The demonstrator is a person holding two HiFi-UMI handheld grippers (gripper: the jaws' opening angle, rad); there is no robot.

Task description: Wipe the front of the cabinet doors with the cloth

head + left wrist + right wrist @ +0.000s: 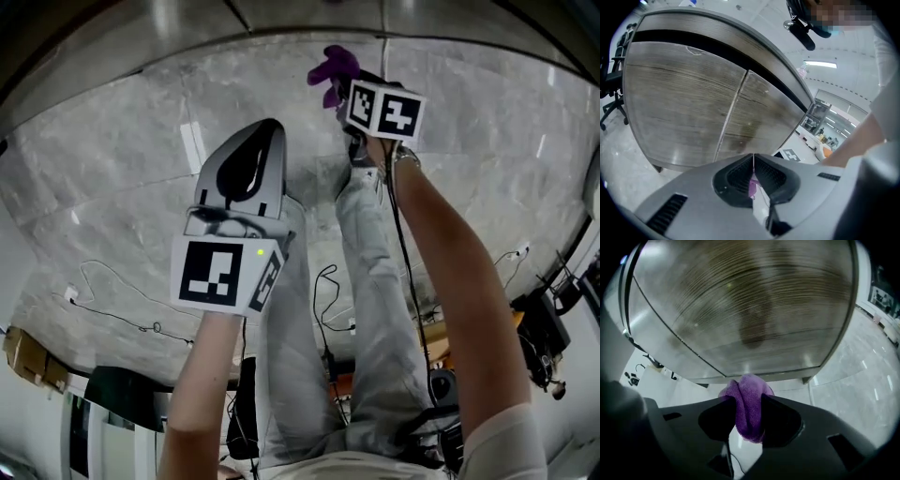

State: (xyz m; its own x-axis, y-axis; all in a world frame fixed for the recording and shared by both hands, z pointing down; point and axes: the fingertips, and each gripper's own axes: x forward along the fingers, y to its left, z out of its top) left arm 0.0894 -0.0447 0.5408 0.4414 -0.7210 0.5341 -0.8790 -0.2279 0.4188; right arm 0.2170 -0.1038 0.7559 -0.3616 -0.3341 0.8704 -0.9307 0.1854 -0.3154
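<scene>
Grey wood-grain cabinet doors fill the left gripper view, with the seam between two doors running down the middle. In the right gripper view one door stands close ahead. My right gripper is shut on a bunched purple cloth, which pokes out past the fingertips and is a little short of the door's lower edge. The head view shows the cloth at the tip of the right gripper, held forward. My left gripper is shut with its tips together and hangs lower left.
The person's legs stand on the pale marble floor. Cables and a cardboard box lie at the left, dark equipment at the right. An office chair stands left of the cabinet. A cabinet foot shows.
</scene>
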